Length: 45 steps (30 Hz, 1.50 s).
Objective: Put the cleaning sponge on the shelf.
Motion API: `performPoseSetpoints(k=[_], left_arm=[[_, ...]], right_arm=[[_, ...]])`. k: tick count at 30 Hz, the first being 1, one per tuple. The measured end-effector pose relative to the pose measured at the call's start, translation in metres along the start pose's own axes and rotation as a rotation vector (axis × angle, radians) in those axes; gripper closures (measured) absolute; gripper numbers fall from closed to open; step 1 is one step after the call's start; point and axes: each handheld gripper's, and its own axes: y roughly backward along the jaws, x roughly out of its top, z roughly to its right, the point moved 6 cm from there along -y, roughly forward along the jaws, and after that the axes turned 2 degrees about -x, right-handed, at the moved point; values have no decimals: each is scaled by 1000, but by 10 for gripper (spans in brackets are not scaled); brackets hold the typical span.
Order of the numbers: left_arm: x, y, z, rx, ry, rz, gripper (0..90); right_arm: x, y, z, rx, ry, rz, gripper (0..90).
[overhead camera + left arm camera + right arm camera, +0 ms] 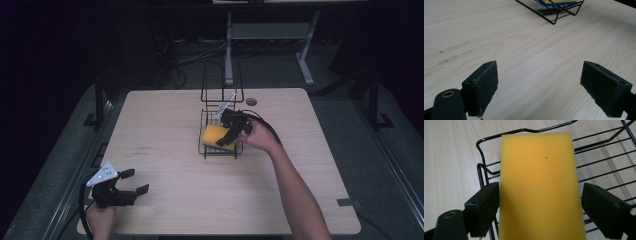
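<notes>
Sponge (541, 187) is positioned over the wire rack (220, 132) near the desk (165, 165) centre, between the released right gripper (234, 134); left gripper (131, 183) is held released near the front-left corner.

A rectangular yellow foam sponge (540, 187) lies between the right gripper (540, 216)'s 2 spread black jaws, over a black wire basket (604, 165) on the pale wooden table (449, 157).

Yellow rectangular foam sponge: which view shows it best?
Right gripper view: the yellow rectangular foam sponge lies large between open jaws. High view shows it small in the black wire rack. Left gripper view catches only an edge.
</notes>
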Motion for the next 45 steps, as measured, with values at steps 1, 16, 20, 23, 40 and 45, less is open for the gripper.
performPoseSetpoints(k=[1,16,20,23,40,45], left_arm=[[0,0,0,0,0,0,141],[0,0,1,-2,-2,-2,141],[0,1,0,-3,3,1,141],[0,1,0,-2,4,4,141],[1,-2,2,-3,-3,-4,141],[1,-1,2,-2,-2,-3,140]], right_arm=[[0,0,0,0,0,0,154],[-8,11,-6,-27,-31,105,154],[-9,12,-7,-29,-23,108,154],[-11,14,-8,-32,-29,112,154],[-32,33,-11,-48,-55,126,154],[-38,38,-12,-55,-49,127,153]])
